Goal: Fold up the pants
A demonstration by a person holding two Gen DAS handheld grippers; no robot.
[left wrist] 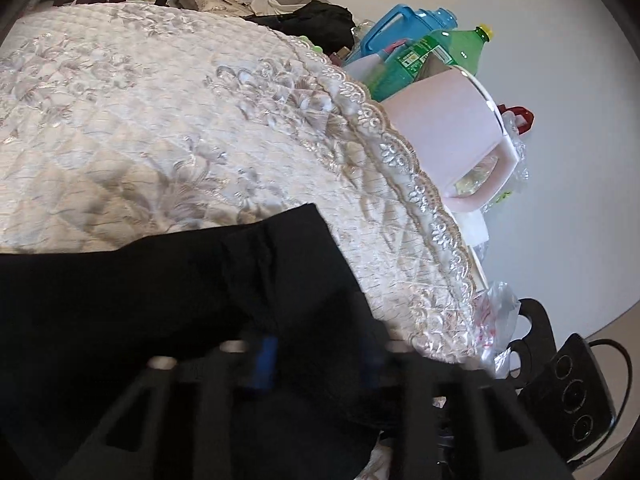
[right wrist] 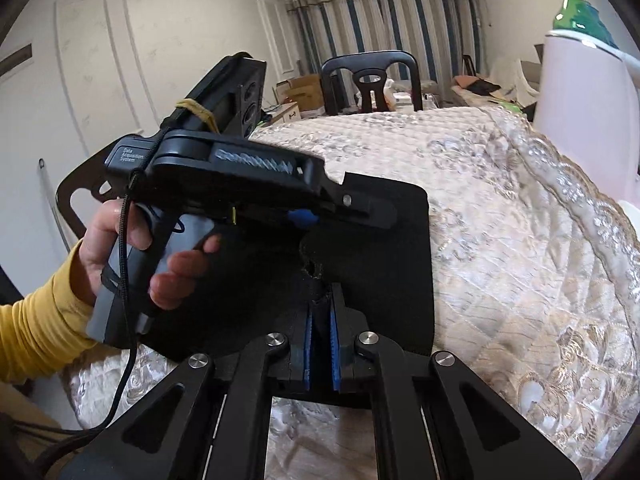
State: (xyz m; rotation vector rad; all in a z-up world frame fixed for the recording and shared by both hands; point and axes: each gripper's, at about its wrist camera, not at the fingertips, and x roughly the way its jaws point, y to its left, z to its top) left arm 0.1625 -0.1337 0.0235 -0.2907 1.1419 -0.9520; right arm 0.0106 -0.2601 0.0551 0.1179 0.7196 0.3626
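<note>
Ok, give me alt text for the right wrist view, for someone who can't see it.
The right gripper is shut on a fold of the black pants, which lie on a quilted, lace-edged tablecloth. Further left, a hand in a yellow sleeve holds the left gripper over the same pants. A black chair and striped curtains stand behind.

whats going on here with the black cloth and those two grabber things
A person is folding black pants on a table covered with a quilted cream cloth. Each hand holds a tool. The right tool is shut on a bunched fold of the pants near the table's near edge. The left tool, gripped by a hand in a yellow sleeve, lies over the far part of the fabric, and its blue pads seem to pinch it too. A pink pitcher and green bottle stand beyond the table edge.
</note>
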